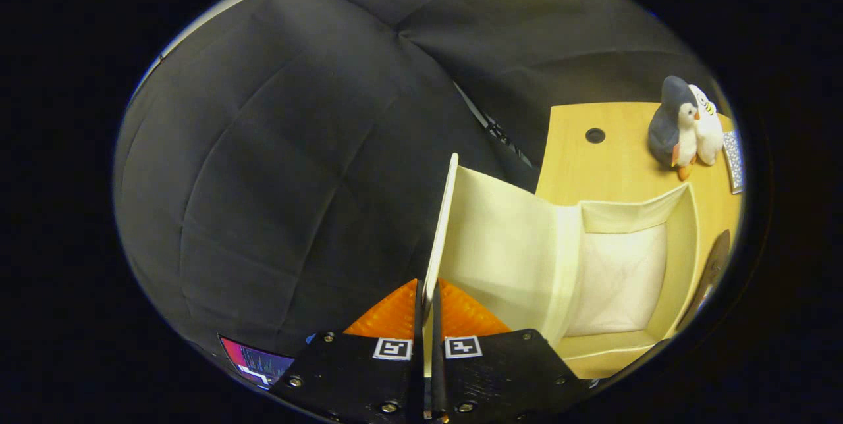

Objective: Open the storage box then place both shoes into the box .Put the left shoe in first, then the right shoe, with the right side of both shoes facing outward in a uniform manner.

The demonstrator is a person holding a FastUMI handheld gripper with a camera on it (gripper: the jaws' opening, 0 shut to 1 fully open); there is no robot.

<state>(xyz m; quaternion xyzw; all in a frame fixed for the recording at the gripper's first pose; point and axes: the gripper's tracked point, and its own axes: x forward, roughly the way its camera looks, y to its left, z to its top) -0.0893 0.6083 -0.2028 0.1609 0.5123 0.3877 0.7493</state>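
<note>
Two fingers of the tool (428,309) are pressed together on the thin edge of the cream-coloured lid panel (442,226) of a pale fabric storage box (685,239), so we have the lid pinched between them. The lid stands upright, rising straight ahead of the fingertips. The open box lies just beside and beyond the fingers, to their right, resting on a light wooden surface (606,167). We look down into its cavity: a white, creased inner lining (619,279) at the bottom, pale walls around it, nothing inside.

We judge that the first step, opening the box, is in hand and near its end, since the lid is already swung up and the inside is exposed. No shoe is in the box, so both placements remain to be done. A dark curved shape (714,266) sits past the far side of the box; it may be a shoe, but it is too cut off for us to tell.

The next move, as we judge it, calls for laying the lid fully back so it stays open, parting the fingers, and then going for the left shoe.

Farther off on the surface stand a grey and white plush penguin (675,124) and a white plush toy (708,128), touching each other.
</note>
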